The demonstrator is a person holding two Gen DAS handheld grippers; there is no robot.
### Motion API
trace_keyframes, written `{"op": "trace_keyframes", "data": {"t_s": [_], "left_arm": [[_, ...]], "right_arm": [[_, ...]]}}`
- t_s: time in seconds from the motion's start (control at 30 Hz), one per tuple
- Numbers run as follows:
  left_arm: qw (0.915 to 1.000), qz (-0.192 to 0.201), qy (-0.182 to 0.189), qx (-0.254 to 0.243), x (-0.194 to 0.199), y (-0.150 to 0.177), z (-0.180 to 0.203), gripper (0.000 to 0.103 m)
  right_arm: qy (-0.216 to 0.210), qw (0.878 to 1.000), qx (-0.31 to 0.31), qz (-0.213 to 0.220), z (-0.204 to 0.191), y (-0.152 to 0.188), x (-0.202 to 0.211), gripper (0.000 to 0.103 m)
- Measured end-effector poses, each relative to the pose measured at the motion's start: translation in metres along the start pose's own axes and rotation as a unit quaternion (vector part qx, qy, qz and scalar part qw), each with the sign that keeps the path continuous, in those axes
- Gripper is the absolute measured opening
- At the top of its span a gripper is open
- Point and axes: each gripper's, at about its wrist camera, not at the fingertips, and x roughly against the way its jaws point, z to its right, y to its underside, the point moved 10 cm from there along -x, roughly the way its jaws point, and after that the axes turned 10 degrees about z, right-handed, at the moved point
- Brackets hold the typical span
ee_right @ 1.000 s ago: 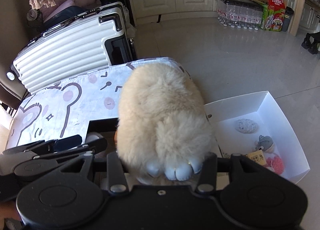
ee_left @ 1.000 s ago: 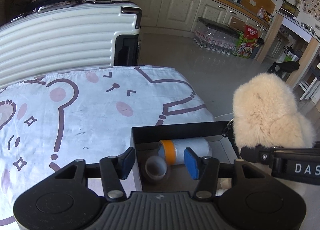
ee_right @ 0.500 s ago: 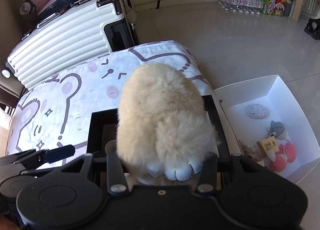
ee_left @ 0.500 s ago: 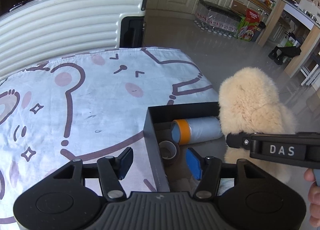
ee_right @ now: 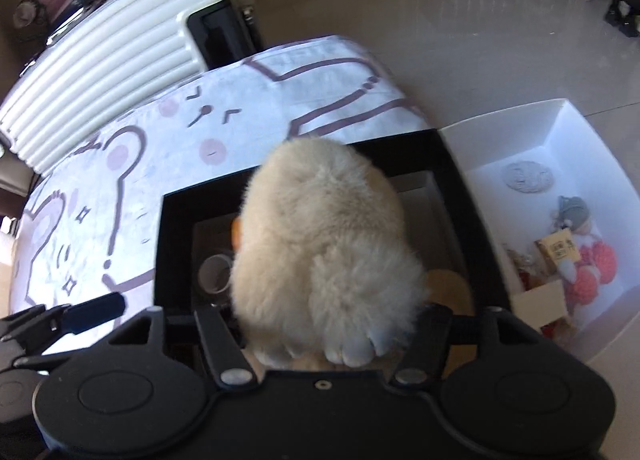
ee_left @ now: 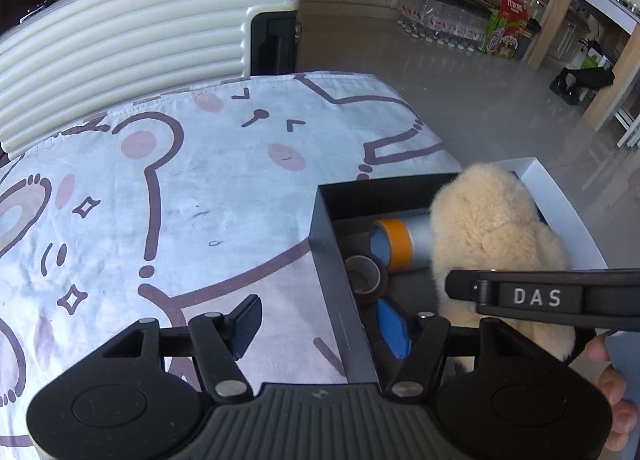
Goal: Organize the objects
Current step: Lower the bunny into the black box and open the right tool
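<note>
Hovering over a black box (ee_right: 172, 252) on the cartoon-print bench (ee_left: 160, 188), the right claw (ee_right: 320, 336) is straddling a cream plush toy (ee_right: 320, 236) that is sitting inside the box's right half; its jaws have just been opening, and whether the pads are still pressing the fur cannot be told. The left claw (ee_left: 320, 324) is standing released, its jaws just widened astride the box's left wall. An orange-rimmed tape roll (ee_left: 394, 246) is lying beside the toy. A white box (ee_right: 560, 148) is sitting just right.
</note>
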Motion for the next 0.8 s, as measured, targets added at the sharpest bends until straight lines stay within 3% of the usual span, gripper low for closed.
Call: {"op": "trace_keyframes", "data": {"t_s": [0.2, 0.4, 0.47, 0.53, 0.63, 0.8], "left_arm": [[1.0, -0.001, 0.001, 0.0, 0.001, 0.0, 0.003, 0.067], [1.0, -0.002, -0.002, -0.001, 0.002, 0.001, 0.002, 0.068], [1.0, -0.002, -0.002, 0.001, 0.002, 0.001, 0.001, 0.068], [1.0, -0.001, -0.003, 0.004, 0.002, 0.001, -0.002, 0.068], [0.9999, -0.003, -0.003, 0.011, 0.001, 0.002, -0.003, 0.068], [1.0, -0.006, -0.003, 0.007, 0.0, 0.004, -0.002, 0.068]], "right_arm": [[0.0, 1.0, -0.009, 0.015, 0.004, -0.012, 0.014, 0.065], [-0.005, 1.0, 0.002, 0.031, 0.0, -0.023, 0.031, 0.073], [-0.012, 0.999, 0.006, 0.042, 0.001, -0.029, 0.037, 0.069], [-0.008, 0.999, 0.009, 0.045, 0.004, -0.033, 0.041, 0.044], [-0.016, 0.999, 0.001, 0.034, 0.005, -0.028, 0.036, 0.022], [-0.025, 0.999, 0.035, -0.006, -0.009, 0.003, 0.011, 0.021]]}}
